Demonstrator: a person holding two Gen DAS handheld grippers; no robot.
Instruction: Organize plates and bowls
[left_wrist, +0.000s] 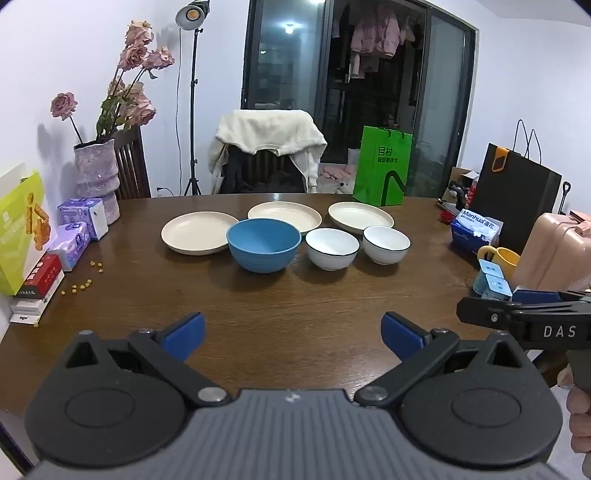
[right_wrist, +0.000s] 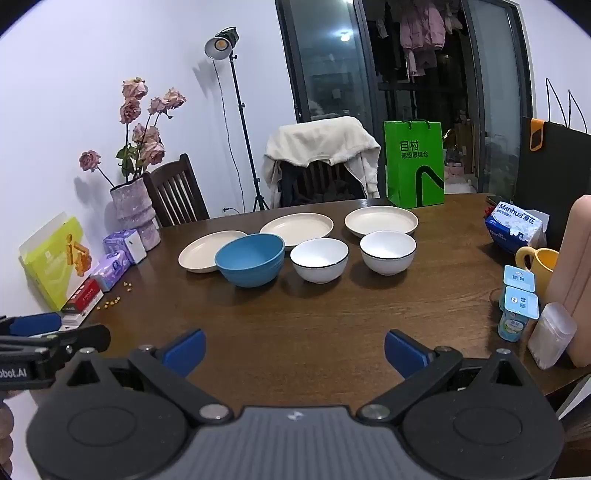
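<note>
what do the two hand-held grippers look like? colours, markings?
Both match: the left hand-held gripper and right hand-held gripper have black linkage arms, round black pivot discs, a ribbed grey body with a small white logo, and blue pads. Side views show white lettering: "DAS" on the right one, "obot.AI" on the left. No cables visible.

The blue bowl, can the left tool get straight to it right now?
Probably yes. The left tool is open and empty, the blue bowl sits straight ahead, and only bare table lies between. The plate behind it touches or overlaps its rim.
</note>
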